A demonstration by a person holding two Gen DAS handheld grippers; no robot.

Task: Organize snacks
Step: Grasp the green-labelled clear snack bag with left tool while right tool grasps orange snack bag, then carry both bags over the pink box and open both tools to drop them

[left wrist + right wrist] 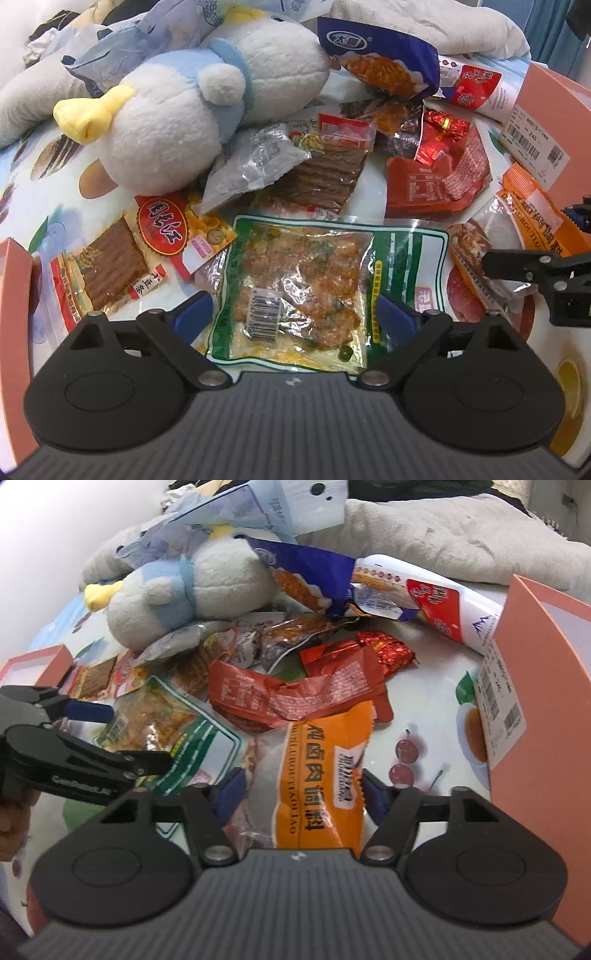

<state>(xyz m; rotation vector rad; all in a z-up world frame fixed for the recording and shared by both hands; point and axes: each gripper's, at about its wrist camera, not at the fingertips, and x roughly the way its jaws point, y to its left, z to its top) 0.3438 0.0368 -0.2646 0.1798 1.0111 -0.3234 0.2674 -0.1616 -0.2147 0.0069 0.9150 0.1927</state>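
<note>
1. The left claw (295,314) was seen spread wide, its blue pads standing either side of the green-bordered packet (295,291), which lay flat on the fruit-printed surface (66,221) directly between and ahead of the fingers; no pad was seen pressing on it.
2. That packet was judged light, limp and slippery: clear film over a lumpy filling. A hold across its lower edge, near the barcode, was judged safest, since the film could slide or crumple.
3. The right claw (299,797) was seen partly spread around the orange packet (321,775), which lay lengthwise between the pads. Contact on the packet's edges could not be confirmed, so no pinch was assumed.
4. The orange packet was judged soft, crinkly and puffed, with a serrated seal. It would be best taken across its narrow width, gently, so that the contents were not crushed.
5. Only in the left wrist view were the brown strip packets (110,258), left of the claw, and the plush toy (192,107), beyond it, shown clearly.
6. Only in the right wrist view were the tall pink box wall (546,701), right of the claw, and a hand gripping the left tool at the left edge shown.
7. The red wrapper (295,694) ahead of the claw was shown in both views.
</note>
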